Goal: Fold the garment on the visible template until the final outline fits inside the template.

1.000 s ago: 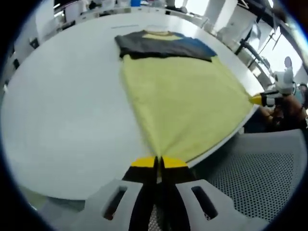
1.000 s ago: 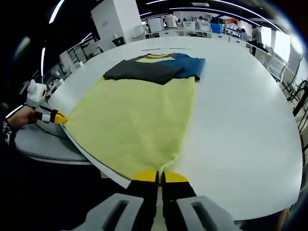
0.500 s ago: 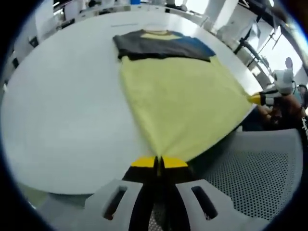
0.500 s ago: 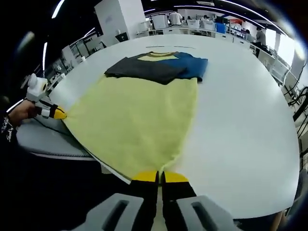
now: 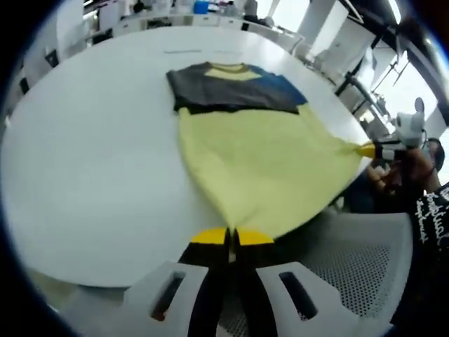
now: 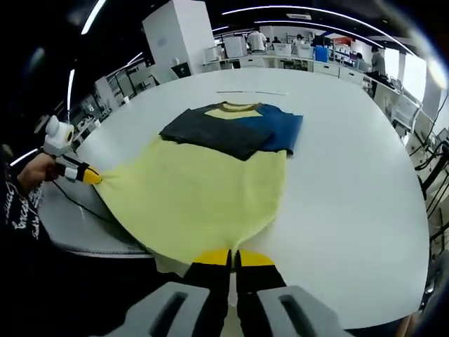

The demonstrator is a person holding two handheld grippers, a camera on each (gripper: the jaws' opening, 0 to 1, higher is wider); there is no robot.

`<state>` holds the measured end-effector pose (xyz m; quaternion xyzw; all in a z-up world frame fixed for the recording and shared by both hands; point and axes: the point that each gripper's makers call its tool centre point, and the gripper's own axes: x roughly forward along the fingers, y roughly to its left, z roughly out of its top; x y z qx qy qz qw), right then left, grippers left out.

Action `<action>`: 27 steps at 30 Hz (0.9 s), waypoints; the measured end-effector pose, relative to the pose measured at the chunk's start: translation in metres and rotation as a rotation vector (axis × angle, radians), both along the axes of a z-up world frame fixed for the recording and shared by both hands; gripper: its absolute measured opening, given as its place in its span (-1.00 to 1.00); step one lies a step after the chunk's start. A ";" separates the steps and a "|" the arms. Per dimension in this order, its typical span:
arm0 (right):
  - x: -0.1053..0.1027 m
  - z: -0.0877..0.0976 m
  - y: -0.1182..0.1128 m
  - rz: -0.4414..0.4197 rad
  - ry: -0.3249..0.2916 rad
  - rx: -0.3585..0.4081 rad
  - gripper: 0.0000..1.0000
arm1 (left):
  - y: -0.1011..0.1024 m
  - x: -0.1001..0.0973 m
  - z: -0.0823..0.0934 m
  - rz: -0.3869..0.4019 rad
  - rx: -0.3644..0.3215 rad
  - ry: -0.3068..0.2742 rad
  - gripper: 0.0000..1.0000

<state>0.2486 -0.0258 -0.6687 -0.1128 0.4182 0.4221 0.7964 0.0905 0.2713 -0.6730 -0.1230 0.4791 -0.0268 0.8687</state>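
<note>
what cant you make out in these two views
- Template: no outline can be made out on the white table in either view; the shirt may cover it.
- Shirt hem corners: in each view the shut yellow tips hide the pinched cloth, left gripper, right gripper.
- Far benches and people, right gripper view: too small to tell.
- Chair, left gripper view: cut off by the edge.

Bright overhead light, warped blurry edges
</note>
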 end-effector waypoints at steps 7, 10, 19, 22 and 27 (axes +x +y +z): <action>0.011 0.025 0.004 -0.010 -0.036 0.042 -1.00 | 0.011 0.016 0.028 0.024 -0.006 -0.067 -1.00; 0.014 0.032 0.007 -0.014 -0.044 0.062 -1.00 | 0.017 0.023 0.037 0.031 -0.012 -0.091 -1.00; 0.025 0.047 0.012 -0.037 -0.069 0.110 -1.00 | 0.026 0.038 0.056 0.038 -0.007 -0.142 -1.00; 0.027 0.055 0.016 -0.046 -0.087 0.119 -1.00 | 0.026 0.043 0.062 0.037 -0.004 -0.156 -1.00; 0.035 0.070 0.023 -0.047 -0.133 0.126 -1.00 | 0.030 0.052 0.073 0.039 -0.007 -0.183 -1.00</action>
